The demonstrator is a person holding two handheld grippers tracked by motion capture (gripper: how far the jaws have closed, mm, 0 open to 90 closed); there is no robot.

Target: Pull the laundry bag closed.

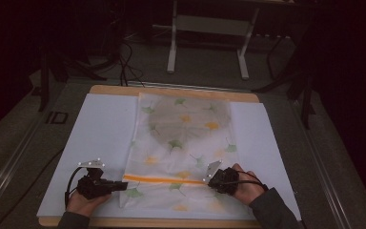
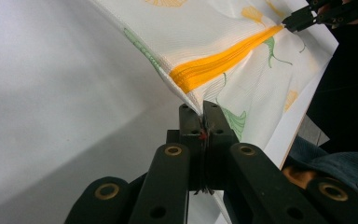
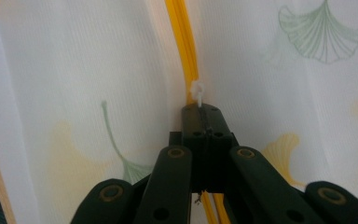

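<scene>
Mesh bag (image 1: 183, 143): white zippered laundry-style pouch printed with green and yellow ginkgo leaves, lying flat down the middle of the table, its near end between the two hands.
Zipper (image 1: 164, 179): orange, running left to right across the bag's near end; in the left gripper view (image 2: 219, 63) it stretches from the pinched corner toward the other gripper.
Left gripper (image 1: 124, 185): at the bag's near left edge, jaws pressed together on the fabric corner just beside the zipper's end (image 2: 204, 109); the cloth lifts into a small peak there.
Right gripper (image 1: 206, 180): at the zipper's right end, jaws closed on the small white zipper pull (image 3: 196, 91), which pokes out beyond the tips (image 3: 204, 108).
Hands: left hand (image 1: 83, 202) and right hand (image 1: 248, 188) enter from the near edge, the right in a dark sleeve.
Table (image 1: 171, 90): wooden top covered by a white sheet (image 1: 100, 143) under the bag.
Contents: a greyish round shape shows through the mesh at the far end; what it is cannot be told.
Writing: no brand or label is legible on the bag; pale block marks on the floor at left are too dim to read.
Background: white metal table legs (image 1: 172, 43) stand on the dark floor beyond.
</scene>
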